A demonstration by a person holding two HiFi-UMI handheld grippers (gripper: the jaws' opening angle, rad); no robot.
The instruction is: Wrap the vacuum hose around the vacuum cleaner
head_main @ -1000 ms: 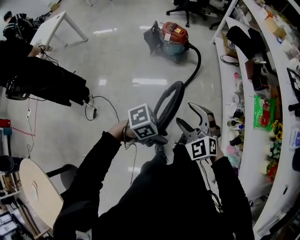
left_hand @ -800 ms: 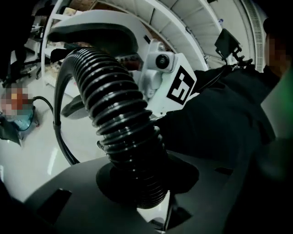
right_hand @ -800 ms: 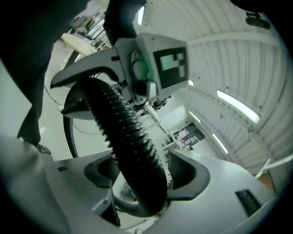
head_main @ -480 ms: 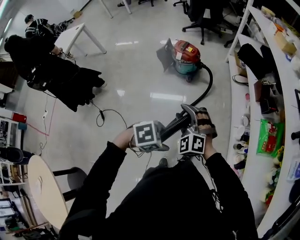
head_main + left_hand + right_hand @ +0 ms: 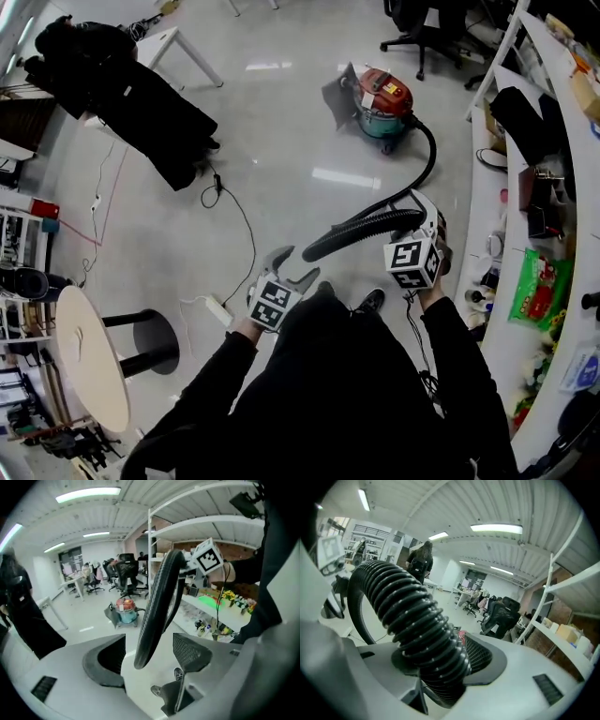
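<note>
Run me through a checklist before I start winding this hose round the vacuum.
1. Right gripper on the hose: ok, its jaws have just been closing and clamp it.
2. Left gripper free: ok, its jaws have just been opening; the hose's end hangs between them, untouched.
3. Hose joined to the vacuum cleaner: ok.
4. Floor cable apart from the hose: ok, it lies to the left.
5. Where coils can sit on the vacuum cleaner: cannot tell, too small.
</note>
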